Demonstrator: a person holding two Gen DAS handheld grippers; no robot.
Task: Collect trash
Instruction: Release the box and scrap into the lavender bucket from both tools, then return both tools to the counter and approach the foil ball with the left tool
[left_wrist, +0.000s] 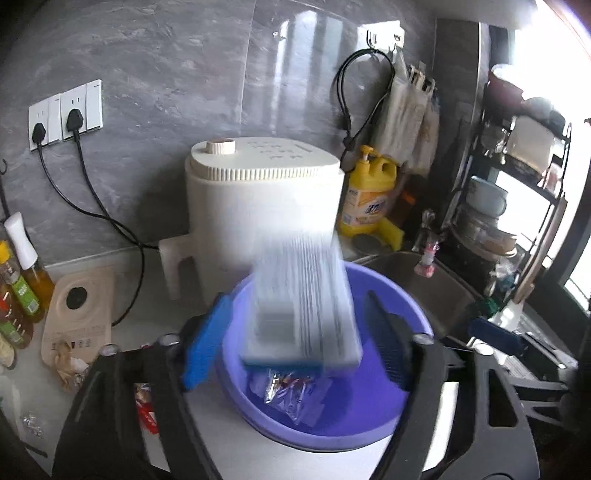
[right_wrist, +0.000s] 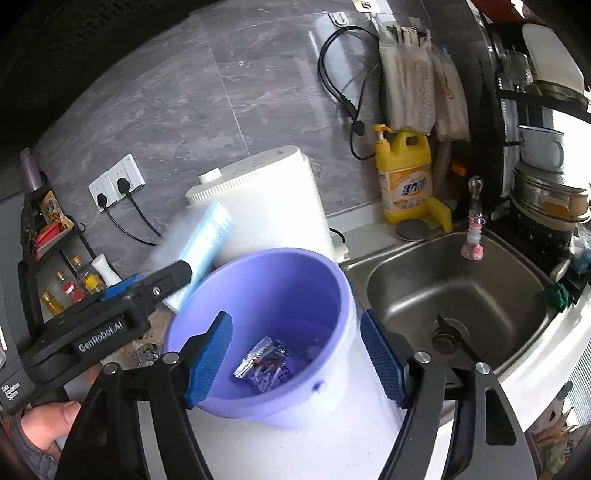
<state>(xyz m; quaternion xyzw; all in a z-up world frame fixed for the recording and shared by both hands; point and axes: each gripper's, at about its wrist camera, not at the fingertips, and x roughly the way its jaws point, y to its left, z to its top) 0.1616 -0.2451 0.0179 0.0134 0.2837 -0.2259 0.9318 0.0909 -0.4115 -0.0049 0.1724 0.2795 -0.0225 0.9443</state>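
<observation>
1. You are at the drop step: a pale blue-and-white packet (left_wrist: 303, 306) hangs blurred between the fingers of your left claw (left_wrist: 299, 339), right over the purple basin (left_wrist: 413, 321). The jaws stand wide apart and the pads do not press on it, so I judge it is falling free rather than held.
2. From the right wrist view the same packet (right_wrist: 201, 247) shows beside the tip of the left claw (right_wrist: 162, 284), above the basin's far-left rim (right_wrist: 207, 273), in front of the white appliance (right_wrist: 273, 199).
3. Your right claw (right_wrist: 295, 354) is open and empty, its blue pads either side of the near part of the basin without touching it.
4. One crumpled foil wrapper (right_wrist: 267, 363) already lies on the basin floor, so the collecting is under way but not finished.
5. Next move, as I judge it: let the packet land inside, then go for the loose scraps (left_wrist: 70, 365) on the counter left of the basin. A red wrapper (left_wrist: 146, 410) also lies there, partly hidden under the left claw.
6. Watch the rim: the packet is long and tilted, and it could catch the edge and tip out.
7. The surface is a pale kitchen counter (right_wrist: 295, 454) against a grey marbled wall (left_wrist: 155, 92) with plugged sockets (left_wrist: 66, 114).
8. A steel sink (right_wrist: 454, 295) sits just right of the basin, with a yellow soap bottle (right_wrist: 406, 177) behind it and sauce bottles (left_wrist: 22, 288) at far left.
</observation>
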